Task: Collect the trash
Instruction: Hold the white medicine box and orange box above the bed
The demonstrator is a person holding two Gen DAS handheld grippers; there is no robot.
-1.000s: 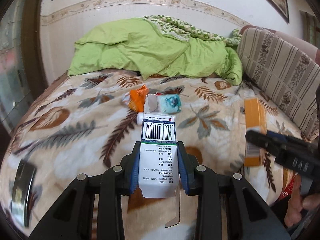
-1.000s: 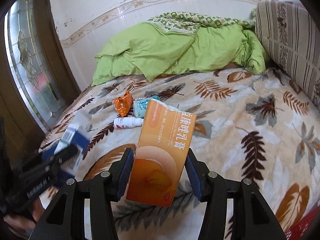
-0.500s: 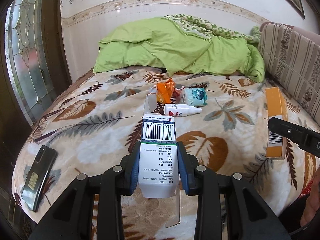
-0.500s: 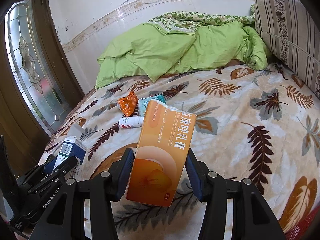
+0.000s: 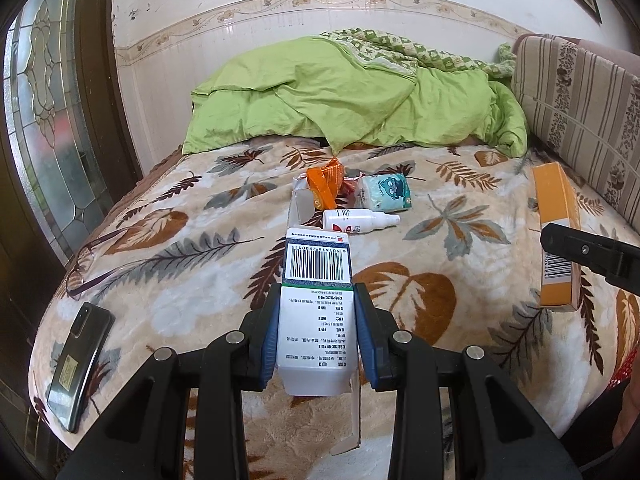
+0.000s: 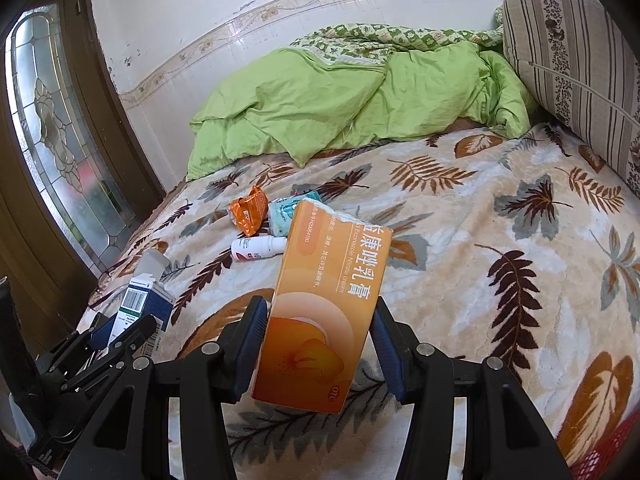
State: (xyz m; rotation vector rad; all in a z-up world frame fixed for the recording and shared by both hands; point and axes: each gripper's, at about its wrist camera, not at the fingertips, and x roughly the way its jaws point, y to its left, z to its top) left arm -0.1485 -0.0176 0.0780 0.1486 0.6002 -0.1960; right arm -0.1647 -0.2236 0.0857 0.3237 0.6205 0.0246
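Note:
My left gripper [image 5: 318, 336] is shut on a white and blue medicine box [image 5: 318, 300] with a barcode, its top flap open, held above the near edge of the bed. An orange cream box [image 6: 324, 312] sits clamped in my right gripper [image 6: 320, 344], which is shut on it; the same orange box [image 5: 556, 236] shows at the right of the left wrist view. Further back on the bed lie an orange wrapper [image 5: 326, 186], a teal tissue pack [image 5: 386, 192] and a small white spray bottle [image 5: 358, 220]. The left-held box [image 6: 142, 304] appears at lower left in the right wrist view.
A leaf-patterned blanket [image 5: 180, 264] covers the bed. A dark phone [image 5: 78, 364] and a pair of glasses [image 5: 86, 264] lie at its left edge. A green duvet [image 5: 352, 100] is heaped at the back, a striped cushion [image 5: 580, 100] on the right, a glass-paned door [image 5: 44, 120] on the left.
The left wrist view has swung left and pulled back: the phone, glasses and door came into sight and the spray bottle is now uncovered. Both boxes stay gripped; the right view barely shifted.

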